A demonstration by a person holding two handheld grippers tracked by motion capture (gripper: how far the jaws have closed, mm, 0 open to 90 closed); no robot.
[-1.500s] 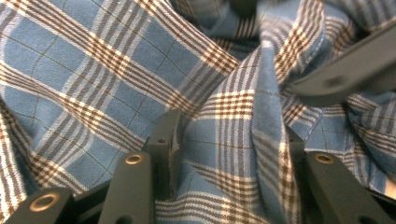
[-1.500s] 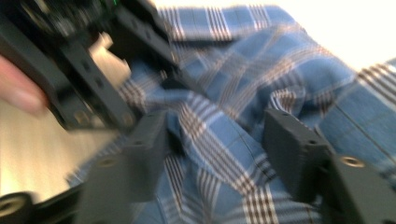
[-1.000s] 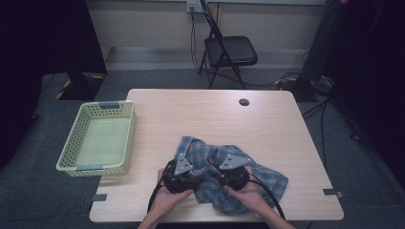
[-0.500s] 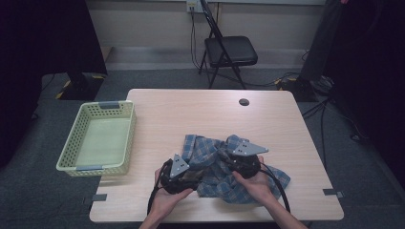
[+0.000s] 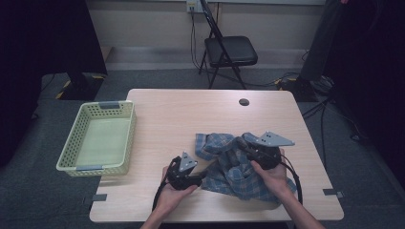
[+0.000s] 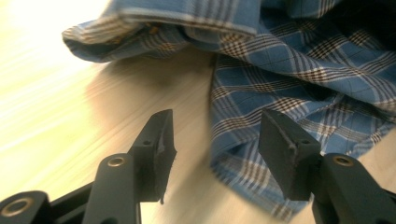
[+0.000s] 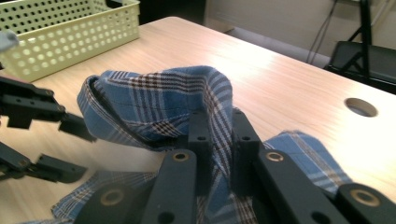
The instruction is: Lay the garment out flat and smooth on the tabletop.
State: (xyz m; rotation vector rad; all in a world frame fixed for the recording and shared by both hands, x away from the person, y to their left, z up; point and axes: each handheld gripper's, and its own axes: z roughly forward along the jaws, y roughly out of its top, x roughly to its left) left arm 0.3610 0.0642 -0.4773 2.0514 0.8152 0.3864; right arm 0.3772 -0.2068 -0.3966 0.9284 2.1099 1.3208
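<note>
Pale wood table point(image 5: 157, 119) carries a yellow basket point(image 5: 98, 137) at far left. My left gripper point(image 6: 212, 140) stands parted, the plaid shirt point(image 5: 234, 167) edge lying between its jaws, just ahead. My right gripper point(image 7: 219, 140) pinches a raised shirt fold.

Plaid shirt point(image 6: 299, 70) cut off at top, right edges; near hem blurred.

Plaid shirt point(image 5: 229, 162) (crumpled) on table point(image 5: 191, 119)
</note>
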